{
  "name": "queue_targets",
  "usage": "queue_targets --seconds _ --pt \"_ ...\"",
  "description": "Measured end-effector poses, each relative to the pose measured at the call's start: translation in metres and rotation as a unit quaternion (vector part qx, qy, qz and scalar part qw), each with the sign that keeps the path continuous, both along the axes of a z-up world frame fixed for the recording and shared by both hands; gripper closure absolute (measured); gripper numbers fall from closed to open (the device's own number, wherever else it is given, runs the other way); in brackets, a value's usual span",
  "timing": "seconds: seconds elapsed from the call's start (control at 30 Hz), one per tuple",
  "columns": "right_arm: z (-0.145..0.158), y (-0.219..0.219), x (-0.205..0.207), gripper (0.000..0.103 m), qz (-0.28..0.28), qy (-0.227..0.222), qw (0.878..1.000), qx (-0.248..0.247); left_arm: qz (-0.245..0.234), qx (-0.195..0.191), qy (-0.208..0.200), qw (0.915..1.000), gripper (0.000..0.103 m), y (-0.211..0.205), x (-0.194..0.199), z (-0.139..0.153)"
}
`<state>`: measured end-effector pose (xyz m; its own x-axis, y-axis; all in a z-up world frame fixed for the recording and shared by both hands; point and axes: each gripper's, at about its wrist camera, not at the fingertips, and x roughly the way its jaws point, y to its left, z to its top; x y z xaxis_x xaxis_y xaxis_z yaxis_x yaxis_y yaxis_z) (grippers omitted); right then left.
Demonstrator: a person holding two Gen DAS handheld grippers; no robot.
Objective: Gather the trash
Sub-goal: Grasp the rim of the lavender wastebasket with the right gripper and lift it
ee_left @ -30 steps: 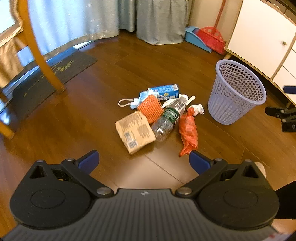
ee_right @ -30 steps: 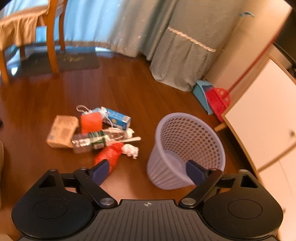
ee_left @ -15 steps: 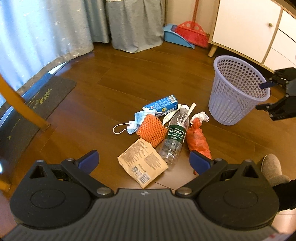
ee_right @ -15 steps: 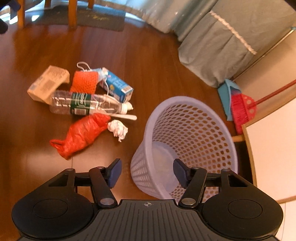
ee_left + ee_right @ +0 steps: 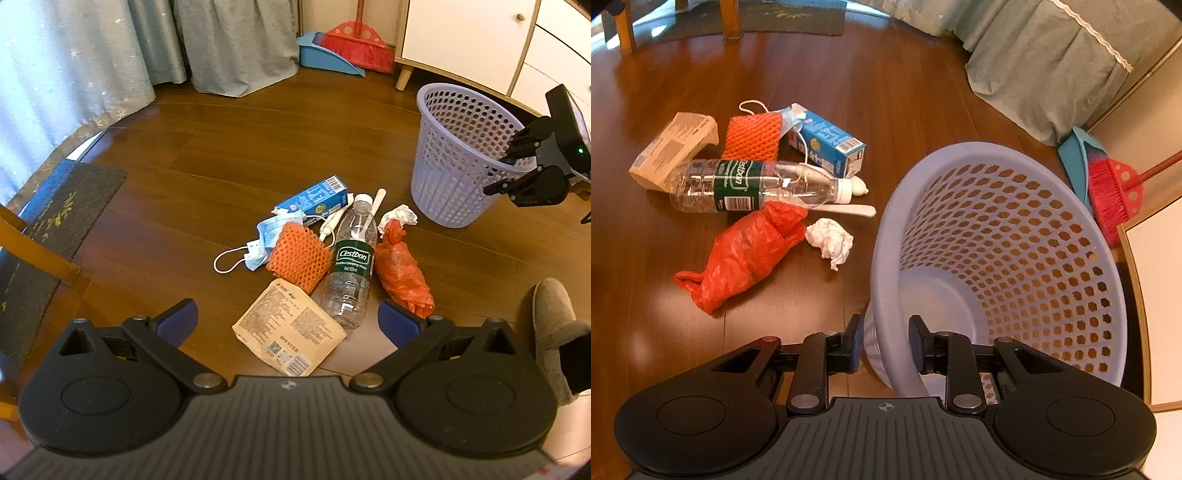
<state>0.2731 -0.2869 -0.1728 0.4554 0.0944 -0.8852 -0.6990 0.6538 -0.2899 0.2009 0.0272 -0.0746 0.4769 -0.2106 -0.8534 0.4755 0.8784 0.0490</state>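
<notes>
The right gripper [image 5: 884,345] has closed in around the basket [image 5: 997,236] rim at 6 o'clock, jaws narrow astride it; the left gripper [image 5: 286,319] hangs wide above the wrapper [image 5: 288,332], trash pile at 12 o'clock.

The bottle [image 5: 350,266] partly hides what looks like a spoon [image 5: 376,205].

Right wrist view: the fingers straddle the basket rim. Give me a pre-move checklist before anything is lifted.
1. Right gripper straddles the basket rim, one finger inside, one outside: ok.
2. Pads firmly clamped on the rim: cannot tell.
3. Basket has nothing in it, ready to receive: ok.
4. Left gripper open, holding nothing, above the brown packet: ok.
5. Trash still on the floor, bottle and red bag included: not ok.
6. Slippered foot apart from the pile: ok.
</notes>
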Motion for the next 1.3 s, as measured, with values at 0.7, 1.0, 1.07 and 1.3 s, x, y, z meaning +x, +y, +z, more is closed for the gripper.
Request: queue_targets --seconds 0.7,1.0,1.07,1.3 --pt "-0.032 0.018 -0.044 0.093 0.076 -0.066 0.987 -0.125 -0.016 -0.003 0.002 0.9999 0.001 0.000 0.007 -0.006" --pt "-0.049 0.041 -0.041 0.092 0.107 -0.095 0.969 -0.201 -0.013 -0.009 -0.003 0.9999 0.001 -0.001 0.011 -0.002" --pt "-0.055 0.045 -0.042 0.092 0.135 -0.108 0.959 -0.225 -0.023 -0.007 -0.003 0.9997 0.001 -0.003 0.010 -0.004" --pt "-0.081 0.049 -0.033 0.092 0.217 -0.110 0.926 -0.288 -0.055 -0.010 -0.009 0.9984 0.001 -0.010 0.020 -0.019"
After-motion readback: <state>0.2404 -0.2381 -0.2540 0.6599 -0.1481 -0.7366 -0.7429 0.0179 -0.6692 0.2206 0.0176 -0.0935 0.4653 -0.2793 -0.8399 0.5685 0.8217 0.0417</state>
